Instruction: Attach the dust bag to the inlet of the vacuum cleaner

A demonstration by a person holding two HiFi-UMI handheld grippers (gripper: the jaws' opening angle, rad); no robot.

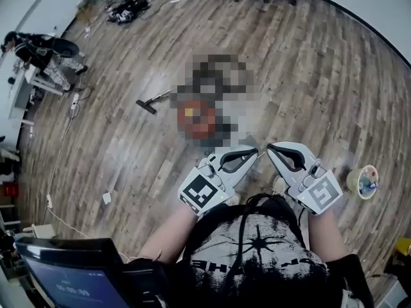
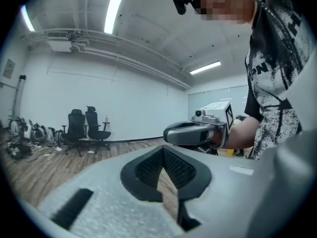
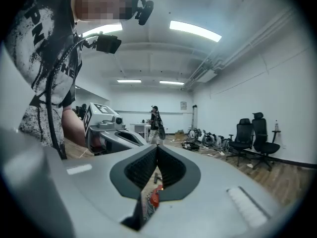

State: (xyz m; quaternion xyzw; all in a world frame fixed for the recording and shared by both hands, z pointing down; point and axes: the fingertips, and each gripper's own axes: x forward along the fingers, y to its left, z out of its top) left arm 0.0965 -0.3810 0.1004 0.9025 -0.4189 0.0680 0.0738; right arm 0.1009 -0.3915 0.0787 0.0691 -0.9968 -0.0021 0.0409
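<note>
The red vacuum cleaner [image 1: 194,122] lies on the wood floor ahead of me, partly under a mosaic patch, with its black floor nozzle [image 1: 147,106] to the left. A sliver of red vacuum cleaner [image 3: 154,198] shows through the gap below the right jaws. I can make out no dust bag. My left gripper [image 1: 254,153] and right gripper [image 1: 270,148] are held near my chest, tips almost meeting, both shut with nothing in them. The left gripper [image 2: 162,155] faces the right gripper's body [image 2: 194,133]. The right gripper [image 3: 157,152] faces the left gripper's body [image 3: 113,133].
Black office chairs [image 2: 87,128] stand by the far wall. Cables and gear [image 1: 127,8] lie at the back left. A round tape-like roll [image 1: 365,181] sits on the floor at right. A dark screen [image 1: 70,276] is at lower left. A person [image 3: 155,120] stands far off.
</note>
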